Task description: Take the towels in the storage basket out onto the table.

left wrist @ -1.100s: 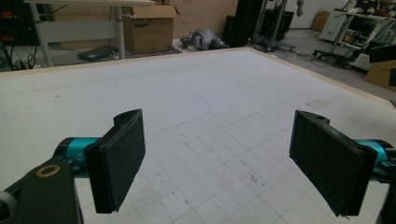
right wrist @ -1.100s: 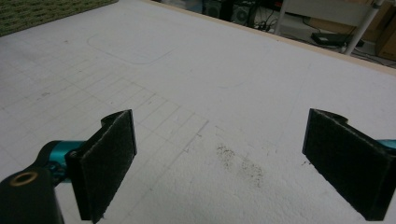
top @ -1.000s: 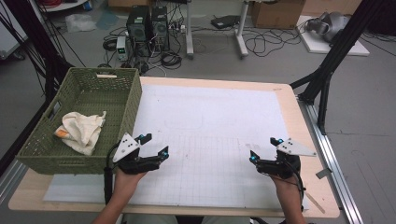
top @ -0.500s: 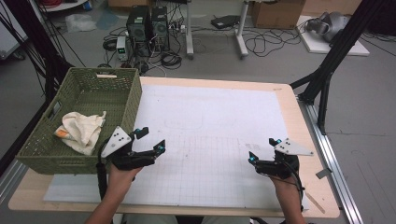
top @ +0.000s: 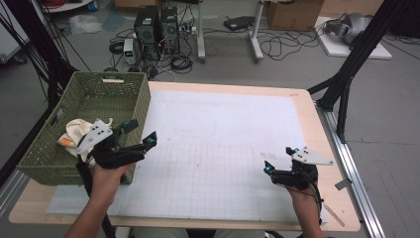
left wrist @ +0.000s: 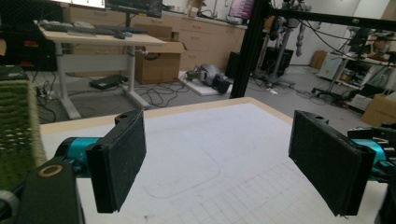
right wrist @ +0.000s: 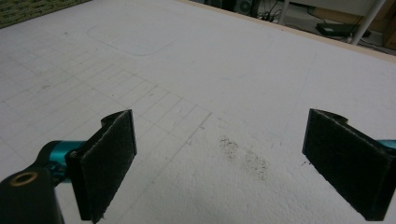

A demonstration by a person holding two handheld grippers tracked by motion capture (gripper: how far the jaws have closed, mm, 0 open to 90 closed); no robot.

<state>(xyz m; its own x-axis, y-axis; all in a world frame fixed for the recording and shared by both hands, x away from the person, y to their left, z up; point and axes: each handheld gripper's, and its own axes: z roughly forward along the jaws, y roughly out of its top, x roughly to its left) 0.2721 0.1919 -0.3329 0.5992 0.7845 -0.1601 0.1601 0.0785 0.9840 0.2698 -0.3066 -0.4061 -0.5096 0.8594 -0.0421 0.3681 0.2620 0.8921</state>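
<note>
Left gripper (top: pixel 140 134) hangs at the basket's (top: pixel 44 163) right wall, its jaws spread wide with nothing between them; in the left gripper view (left wrist: pixel 219 172) the two black pads (left wrist: pixel 119 163) stand far apart over the white mat (left wrist: pixel 201 154), with a strip of green weave at the left edge. That basket sits at the left end of the tabletop (top: pixel 307 114), and a cream cloth (top: pixel 74 131) lies inside it, just left of the gripper and partly hidden behind the grey plate (top: pixel 95 135). The left hand (top: pixel 110 176) grips the handle from below.

The mat (top: pixel 223 148), marked with a faint grid and a rounded outline, covers the middle of the tabletop.

Near the right front corner the right gripper (top: pixel 280 158) rests low over the mat, held by the right hand (top: pixel 303 191). Its jaws are also wide and empty, as the right gripper view (right wrist: pixel 219 163) shows, with a dark smudge (right wrist: pixel 243 156) on the mat between them.
</note>
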